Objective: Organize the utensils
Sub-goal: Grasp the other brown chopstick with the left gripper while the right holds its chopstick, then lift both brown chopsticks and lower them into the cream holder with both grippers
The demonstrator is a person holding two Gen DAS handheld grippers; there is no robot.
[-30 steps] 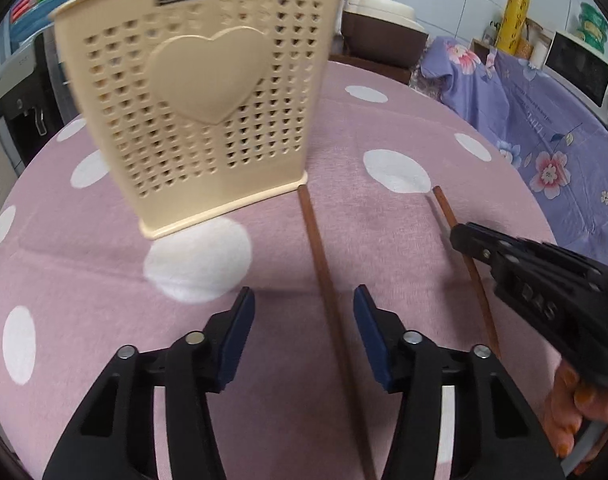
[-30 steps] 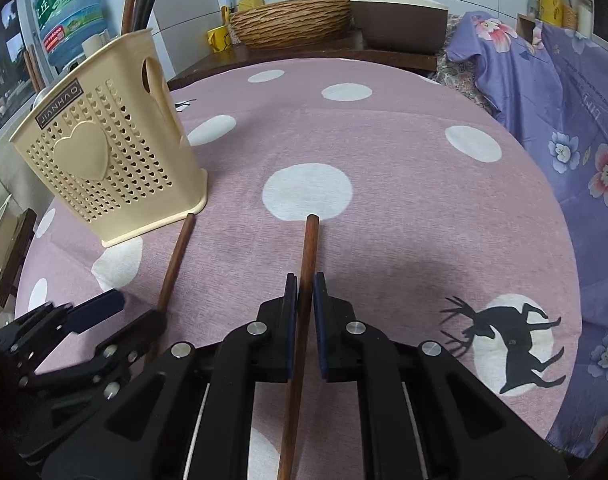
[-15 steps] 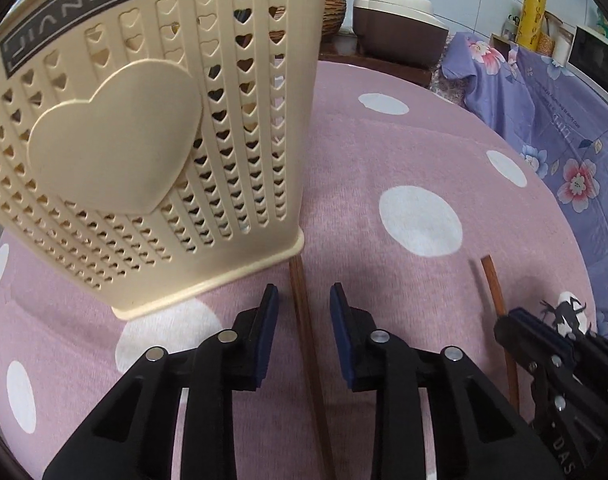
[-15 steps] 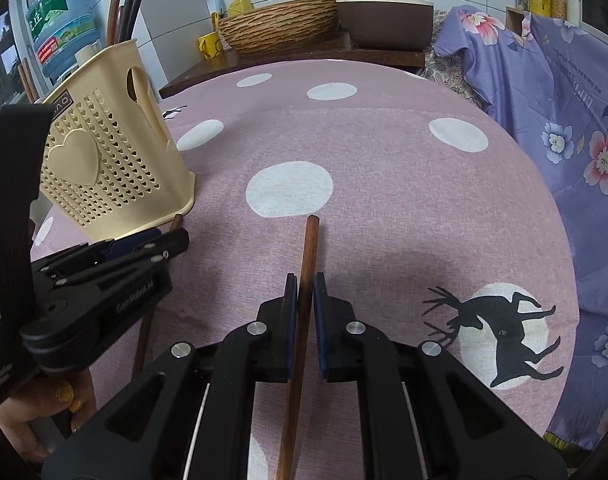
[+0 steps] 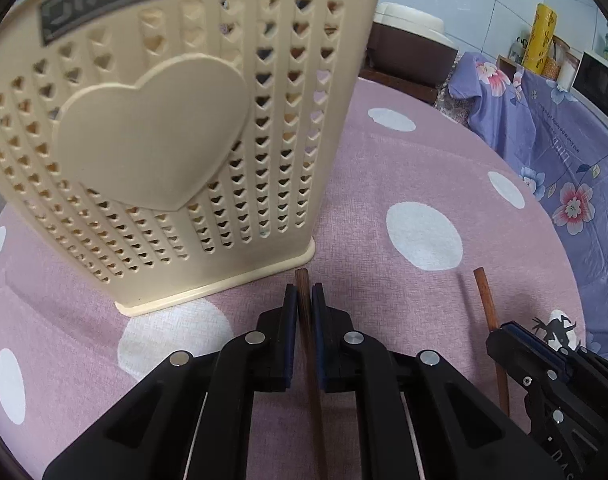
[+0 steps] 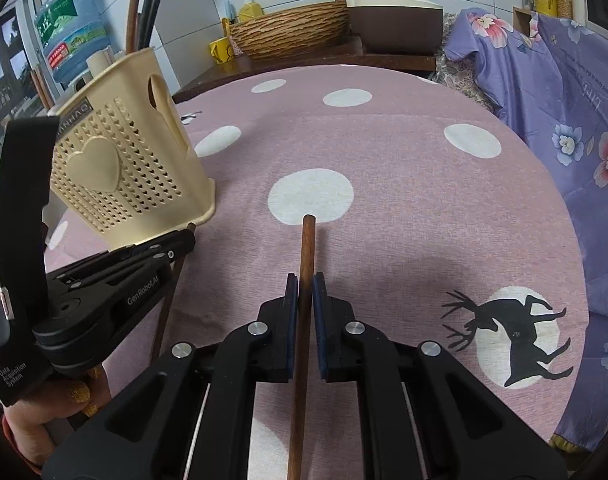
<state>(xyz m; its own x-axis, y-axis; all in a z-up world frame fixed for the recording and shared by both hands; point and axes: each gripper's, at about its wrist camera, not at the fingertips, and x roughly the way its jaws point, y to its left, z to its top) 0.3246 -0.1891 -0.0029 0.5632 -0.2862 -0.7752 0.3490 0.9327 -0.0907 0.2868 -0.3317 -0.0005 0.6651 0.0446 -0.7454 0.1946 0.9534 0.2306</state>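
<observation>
A cream perforated utensil holder (image 5: 164, 140) with a raised heart stands on the pink dotted tablecloth; it also shows in the right wrist view (image 6: 120, 172). My left gripper (image 5: 304, 292) is shut on a dark brown chopstick (image 5: 309, 344), whose tip lies just off the holder's base corner. My right gripper (image 6: 305, 284) is shut on a second brown chopstick (image 6: 305, 256) that points forward over the cloth. The right gripper and its chopstick (image 5: 489, 312) show at the lower right of the left wrist view. The left gripper (image 6: 180, 240) shows at the left of the right wrist view.
The round table (image 6: 403, 152) has a pink cloth with white dots and a deer print (image 6: 515, 332). A floral purple cloth (image 6: 563, 92) hangs to the right. A woven basket (image 6: 292, 32), a brown-and-cream box (image 6: 395, 4) and a water bottle (image 6: 70, 32) stand behind.
My left gripper moved forward toward the holder and closed on the chopstick lying by its base. My right gripper stayed shut on its chopstick and shifted slightly.
</observation>
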